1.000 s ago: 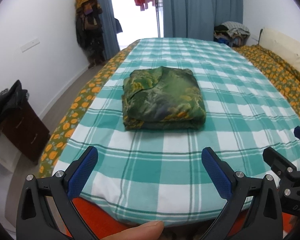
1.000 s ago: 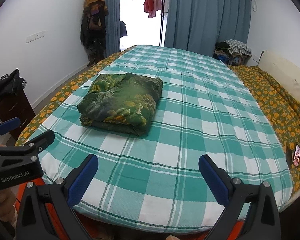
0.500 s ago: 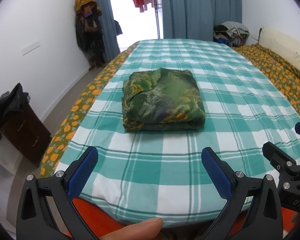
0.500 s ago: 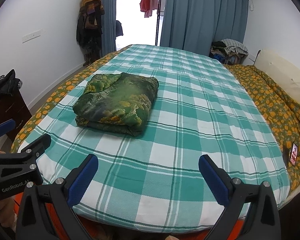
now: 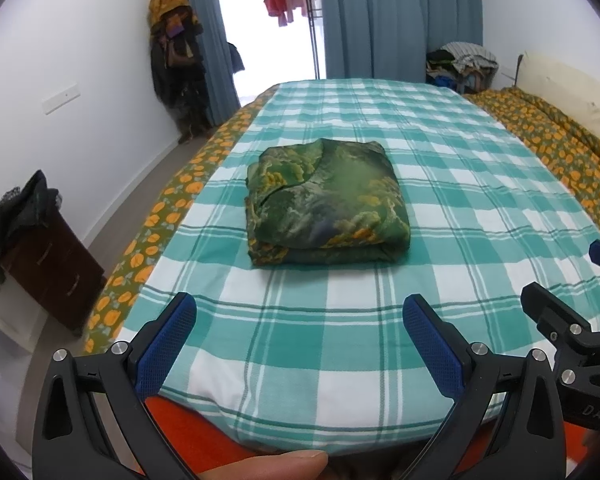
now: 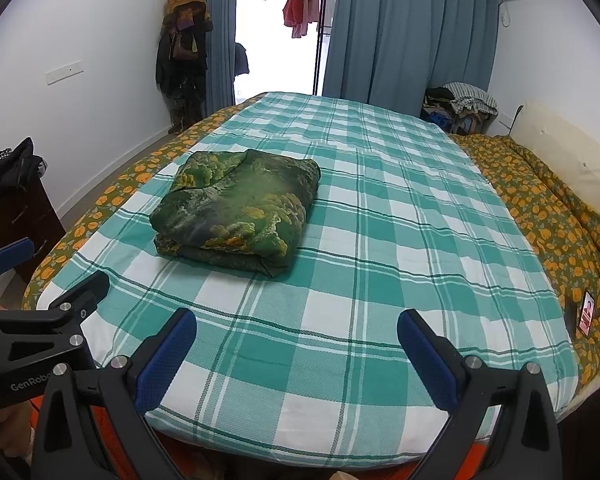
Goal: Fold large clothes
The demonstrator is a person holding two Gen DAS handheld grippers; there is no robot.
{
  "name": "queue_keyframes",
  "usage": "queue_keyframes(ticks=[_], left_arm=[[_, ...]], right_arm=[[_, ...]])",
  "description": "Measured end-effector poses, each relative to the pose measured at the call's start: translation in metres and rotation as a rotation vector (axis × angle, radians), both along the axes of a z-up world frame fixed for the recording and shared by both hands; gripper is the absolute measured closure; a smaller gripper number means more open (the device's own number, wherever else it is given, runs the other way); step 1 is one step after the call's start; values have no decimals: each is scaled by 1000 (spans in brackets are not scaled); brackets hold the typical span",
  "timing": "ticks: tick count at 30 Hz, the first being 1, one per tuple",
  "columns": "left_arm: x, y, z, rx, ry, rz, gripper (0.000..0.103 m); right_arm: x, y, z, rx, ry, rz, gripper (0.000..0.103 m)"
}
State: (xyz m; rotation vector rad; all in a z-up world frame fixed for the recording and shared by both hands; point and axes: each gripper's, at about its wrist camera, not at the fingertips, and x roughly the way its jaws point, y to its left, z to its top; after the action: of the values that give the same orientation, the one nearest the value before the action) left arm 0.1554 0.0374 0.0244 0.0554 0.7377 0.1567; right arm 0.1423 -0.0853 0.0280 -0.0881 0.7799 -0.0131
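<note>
One phone (image 6: 587, 312) (right view only), folded garment (image 6: 236, 212)

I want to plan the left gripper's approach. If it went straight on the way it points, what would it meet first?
Probably the folded green garment, which lies dead ahead of the open left gripper on the checked sheet. If it points slightly downward, it may touch the sheet first; depth is unclear.

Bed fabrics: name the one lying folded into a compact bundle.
The green printed garment, folded atop the flat checked sheet; the orange-flowered quilt lies spread along the edges.
</note>
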Motion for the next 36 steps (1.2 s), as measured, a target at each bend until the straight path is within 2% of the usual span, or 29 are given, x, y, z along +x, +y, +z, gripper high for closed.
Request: queue_keyframes(ticks=[11, 29, 36], left_arm=[[-1, 0, 18, 7, -44, 3, 0], [3, 8, 11, -34, -14, 3, 0], [2, 5, 9, -2, -23, 15, 1]], right_arm=[[2, -3, 25, 0, -50, -1, 1], [7, 2, 10, -21, -5, -11, 1], [5, 2, 7, -21, 2, -16, 1]])
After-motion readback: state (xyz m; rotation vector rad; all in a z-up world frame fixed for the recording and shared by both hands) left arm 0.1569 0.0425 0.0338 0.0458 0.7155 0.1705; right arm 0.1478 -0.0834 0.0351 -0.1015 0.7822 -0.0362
